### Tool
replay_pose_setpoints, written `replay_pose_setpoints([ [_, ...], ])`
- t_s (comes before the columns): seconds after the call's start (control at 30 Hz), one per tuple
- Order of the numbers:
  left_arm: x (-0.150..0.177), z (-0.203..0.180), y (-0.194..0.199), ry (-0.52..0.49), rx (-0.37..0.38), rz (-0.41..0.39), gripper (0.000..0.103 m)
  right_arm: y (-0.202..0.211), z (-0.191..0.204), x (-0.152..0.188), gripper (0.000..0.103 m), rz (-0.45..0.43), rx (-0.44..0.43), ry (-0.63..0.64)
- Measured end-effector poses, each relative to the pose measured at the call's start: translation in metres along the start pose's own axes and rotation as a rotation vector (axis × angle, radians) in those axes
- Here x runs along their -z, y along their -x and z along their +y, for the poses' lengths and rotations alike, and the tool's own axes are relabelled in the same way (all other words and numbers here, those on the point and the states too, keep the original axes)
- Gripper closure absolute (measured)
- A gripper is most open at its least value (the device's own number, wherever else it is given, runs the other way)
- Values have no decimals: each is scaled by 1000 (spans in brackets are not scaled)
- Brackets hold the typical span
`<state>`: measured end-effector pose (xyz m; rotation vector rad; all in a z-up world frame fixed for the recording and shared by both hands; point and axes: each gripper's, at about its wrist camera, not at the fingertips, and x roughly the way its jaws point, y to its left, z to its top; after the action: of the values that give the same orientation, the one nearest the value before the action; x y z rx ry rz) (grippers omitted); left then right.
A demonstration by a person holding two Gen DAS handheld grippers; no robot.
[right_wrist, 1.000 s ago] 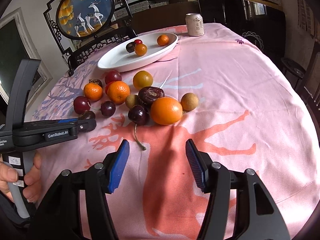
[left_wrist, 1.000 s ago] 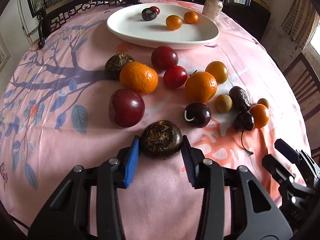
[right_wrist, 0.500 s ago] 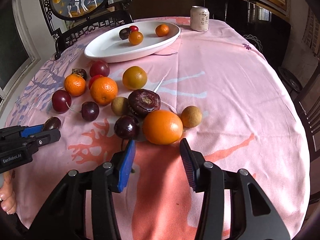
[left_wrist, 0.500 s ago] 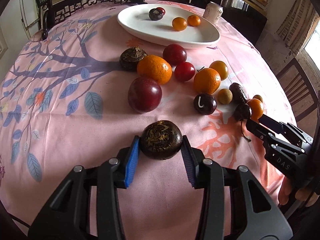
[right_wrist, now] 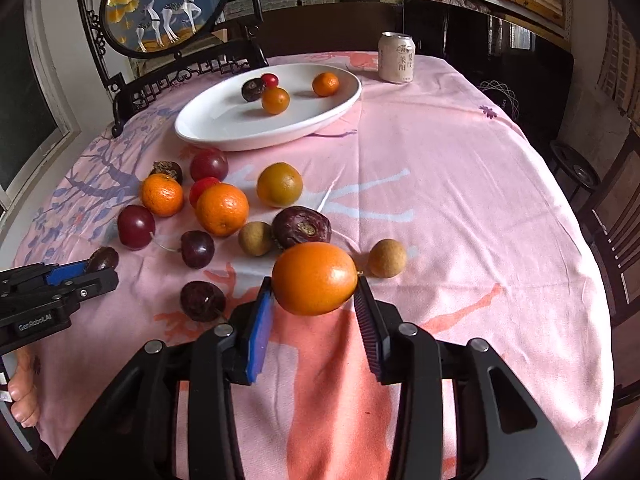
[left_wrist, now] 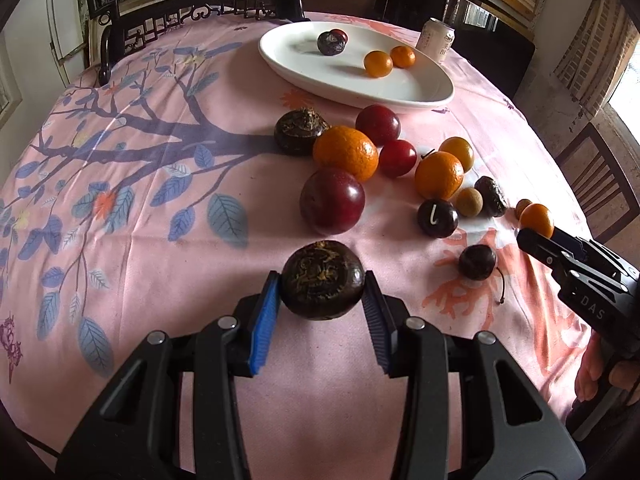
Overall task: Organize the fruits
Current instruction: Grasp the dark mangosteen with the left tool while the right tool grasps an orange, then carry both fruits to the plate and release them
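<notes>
My left gripper (left_wrist: 322, 294) is shut on a dark brown water chestnut (left_wrist: 322, 285) and holds it above the pink tablecloth. My right gripper (right_wrist: 314, 292) is shut on an orange (right_wrist: 314, 278), lifted just off the cloth. Several loose fruits lie between them: a red plum (left_wrist: 332, 201), oranges (left_wrist: 345, 153), a dark cherry (right_wrist: 202, 300), a longan (right_wrist: 387, 258), a wrinkled purple passion fruit (right_wrist: 302, 226). A white oval plate (right_wrist: 224, 120) at the far side holds two small oranges, a dark fruit and a red one.
A drink can (right_wrist: 396, 57) stands behind the plate. A dark carved chair (left_wrist: 192, 24) and a framed deer picture (right_wrist: 164, 4) stand beyond the table's far edge. More chairs (right_wrist: 616, 240) stand at the right. The right gripper also shows in the left wrist view (left_wrist: 536, 240).
My right gripper moved forward to the orange, shut on it and raised it. My left gripper has risen and drawn back with the water chestnut still in it.
</notes>
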<state>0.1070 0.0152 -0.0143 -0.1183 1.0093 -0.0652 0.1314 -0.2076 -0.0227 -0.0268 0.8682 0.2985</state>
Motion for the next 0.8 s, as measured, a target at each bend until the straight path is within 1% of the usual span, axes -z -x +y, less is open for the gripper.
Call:
replay_pose_setpoints([
  [0.1,-10,1,11,-17,-2,-29,61,17,10,-8,63,-58,-37,28],
  [0.27,-42,-4,29,-49,-22,-100,61,36,30,-35,63,-163,-96,80],
  [0.37,-68,-11,30,-66,-21,-134,61,25,43,-56,63,-164,-113,120],
  [0.43,-89,-16,25,-71,-30,-157,61,13,48,-70,63,-159,-117,119],
  [0.53,-121,-16,4,-50,-44,-140,61,-10,53,-92,63,-156,-98,116],
  [0.67,-154,-10,-32,15,4,-78,61,-48,49,-115,63,-94,-97,79],
  [0.8,-174,-13,-62,18,-36,-44,61,-75,48,-124,63,-60,-61,83],
])
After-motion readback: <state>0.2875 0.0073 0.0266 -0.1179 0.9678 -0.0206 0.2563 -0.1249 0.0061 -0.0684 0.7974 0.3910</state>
